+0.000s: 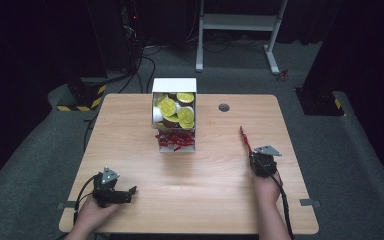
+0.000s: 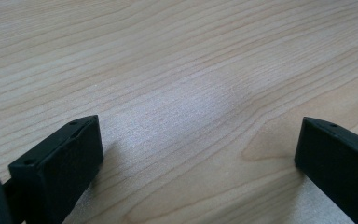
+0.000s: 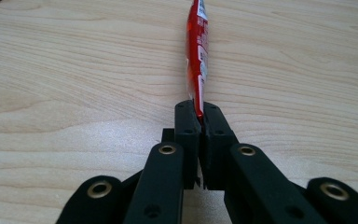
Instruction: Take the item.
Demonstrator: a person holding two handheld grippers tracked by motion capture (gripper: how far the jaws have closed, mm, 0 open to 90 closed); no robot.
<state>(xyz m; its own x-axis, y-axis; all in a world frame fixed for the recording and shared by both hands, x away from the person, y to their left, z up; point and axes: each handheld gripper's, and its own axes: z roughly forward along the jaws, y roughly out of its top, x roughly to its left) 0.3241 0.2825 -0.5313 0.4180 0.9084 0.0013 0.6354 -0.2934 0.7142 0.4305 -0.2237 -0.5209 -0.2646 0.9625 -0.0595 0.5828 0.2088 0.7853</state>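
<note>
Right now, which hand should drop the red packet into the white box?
The right, probably. Its tongs are already shut on the red packet. The left tongs stand open over bare table, holding nothing, no nearer the white box.

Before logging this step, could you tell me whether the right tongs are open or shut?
Shut: the right tongs pinch the red packet's end.

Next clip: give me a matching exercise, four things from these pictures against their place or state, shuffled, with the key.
Things:
1. left gripper
2. right gripper
3. white box
4. gold-lidded cups

Places or states:
A. inside the box, far half
B. open over bare table
C. mid-table at the far edge
D. shut on a red sachet

Pairs: 1-B, 2-D, 3-C, 4-A
</note>
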